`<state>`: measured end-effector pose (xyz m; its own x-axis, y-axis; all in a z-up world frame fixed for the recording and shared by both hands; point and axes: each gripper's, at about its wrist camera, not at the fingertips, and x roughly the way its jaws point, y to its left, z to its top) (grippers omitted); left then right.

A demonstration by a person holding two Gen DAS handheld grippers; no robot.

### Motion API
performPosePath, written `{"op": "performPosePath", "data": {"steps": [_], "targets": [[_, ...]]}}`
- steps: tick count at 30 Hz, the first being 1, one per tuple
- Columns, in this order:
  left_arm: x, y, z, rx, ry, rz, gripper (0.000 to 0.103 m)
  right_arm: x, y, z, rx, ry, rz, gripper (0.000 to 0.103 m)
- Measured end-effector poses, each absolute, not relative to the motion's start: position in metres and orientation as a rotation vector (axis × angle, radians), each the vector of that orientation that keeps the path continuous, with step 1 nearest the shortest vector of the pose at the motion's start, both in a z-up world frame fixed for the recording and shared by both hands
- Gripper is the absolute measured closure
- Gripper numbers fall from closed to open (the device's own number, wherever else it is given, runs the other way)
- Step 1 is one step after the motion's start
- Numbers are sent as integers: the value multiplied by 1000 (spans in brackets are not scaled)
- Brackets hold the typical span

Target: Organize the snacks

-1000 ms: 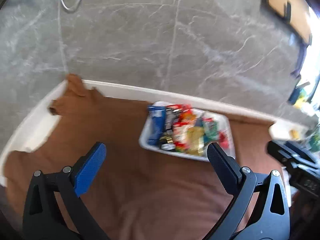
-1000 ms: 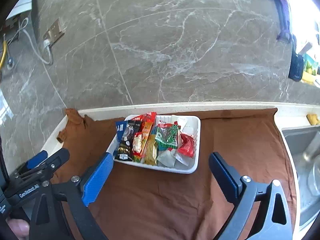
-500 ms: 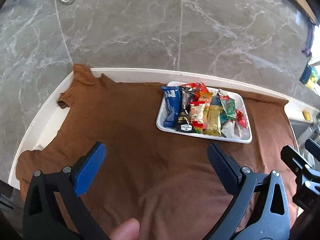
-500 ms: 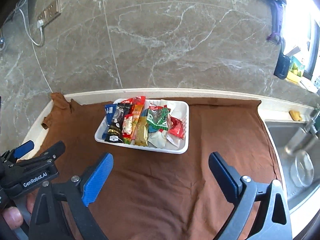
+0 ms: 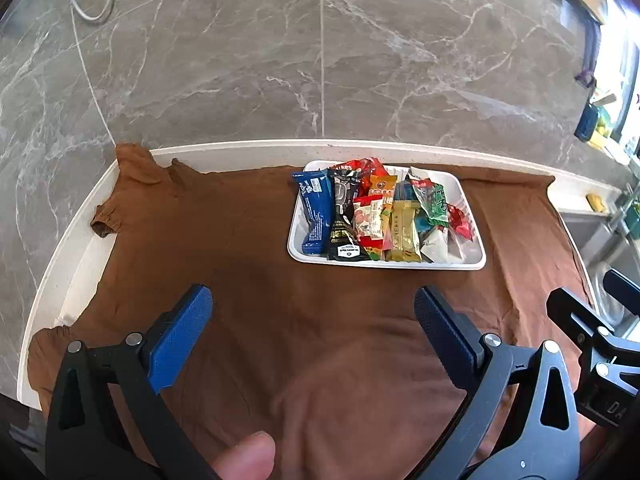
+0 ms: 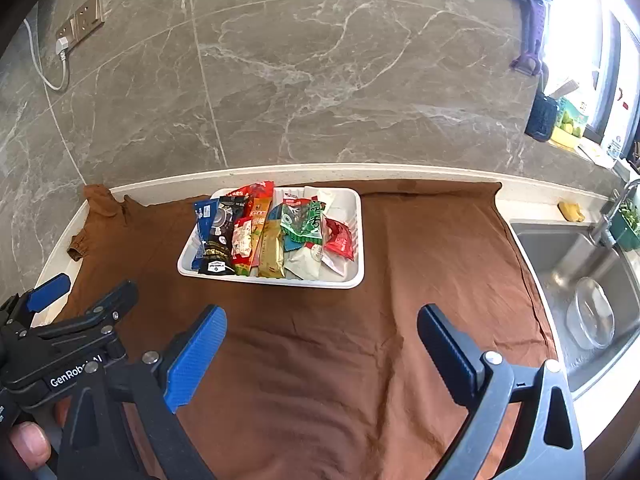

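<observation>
Snacks [image 5: 378,216] all lie inside the white tray [image 5: 474,258] now, none loose on the brown cloth [image 5: 248,280] that covers your worktop [image 6: 256,172]. That fits two readings: the packets gathered in as the task wants, or a heap waiting to be sorted out of the tray; the pictures do not settle which. Within the tray they look only half ordered. The long blue bar [image 6: 203,232], the black packet [image 6: 222,236] and the gold one [image 6: 271,254] lie roughly side by side along the left, while the green packet [image 6: 304,218], the red one [image 6: 339,240] and some pale wrappers overlap loosely to the right. The tray sits toward the back of the cloth, near the wall. Your left claw [image 5: 312,330] and right claw [image 6: 322,346] both stand wide apart, holding nothing, short of the tray.
</observation>
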<state>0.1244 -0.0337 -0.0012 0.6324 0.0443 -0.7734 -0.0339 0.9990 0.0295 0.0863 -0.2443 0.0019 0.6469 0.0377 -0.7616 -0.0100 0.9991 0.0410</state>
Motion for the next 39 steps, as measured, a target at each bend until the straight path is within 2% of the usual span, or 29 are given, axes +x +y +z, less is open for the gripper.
{"op": "performPosePath", "data": {"steps": [39], "targets": [[130, -43, -8, 14, 905, 7, 0, 92, -241, -8, 25, 898, 12, 4]]}}
